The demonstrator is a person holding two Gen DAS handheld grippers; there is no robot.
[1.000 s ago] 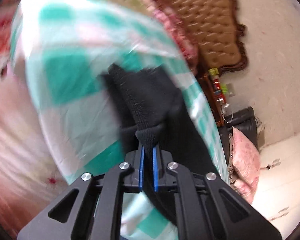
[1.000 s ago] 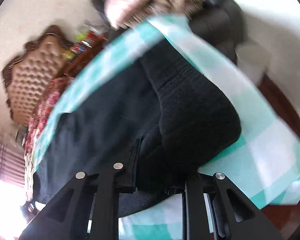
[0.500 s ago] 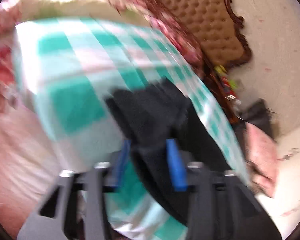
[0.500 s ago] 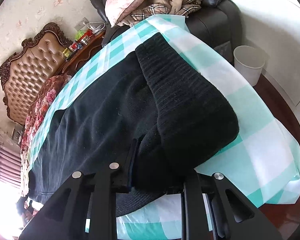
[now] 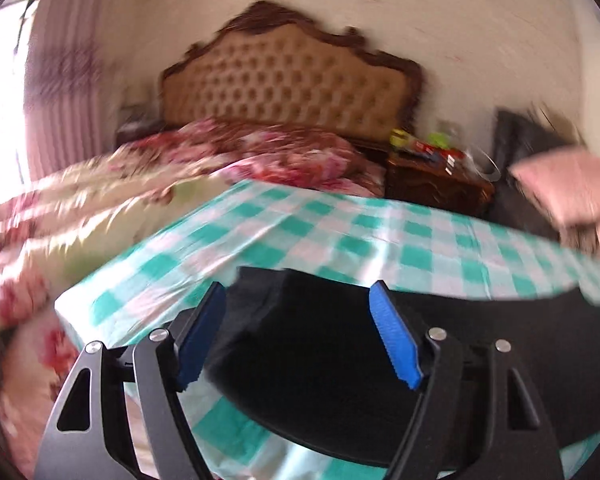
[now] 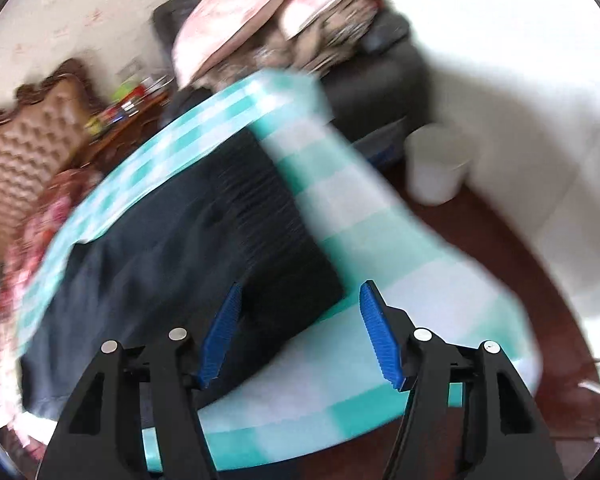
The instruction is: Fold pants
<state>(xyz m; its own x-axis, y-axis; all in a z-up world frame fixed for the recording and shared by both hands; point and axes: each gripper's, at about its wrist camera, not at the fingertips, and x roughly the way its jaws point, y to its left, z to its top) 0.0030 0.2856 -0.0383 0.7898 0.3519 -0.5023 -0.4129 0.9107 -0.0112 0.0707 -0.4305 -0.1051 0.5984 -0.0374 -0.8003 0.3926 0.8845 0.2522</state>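
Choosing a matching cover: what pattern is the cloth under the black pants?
Teal-and-white checked cloth, clearest in the left wrist view.

Ahead of the right claw (image 6: 300,320), the matt black pants (image 6: 148,264) show a ribbed knit band on thin checked cloth (image 6: 380,240). Beyond the left claw (image 5: 298,316), the headboard (image 5: 288,80) is tufted padding in carved, glossy wood.

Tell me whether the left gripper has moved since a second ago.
Yes. The left gripper has lifted and swung toward the headboard, now central and upright in its view. Its jaws have just been opening, letting go of the black pants.
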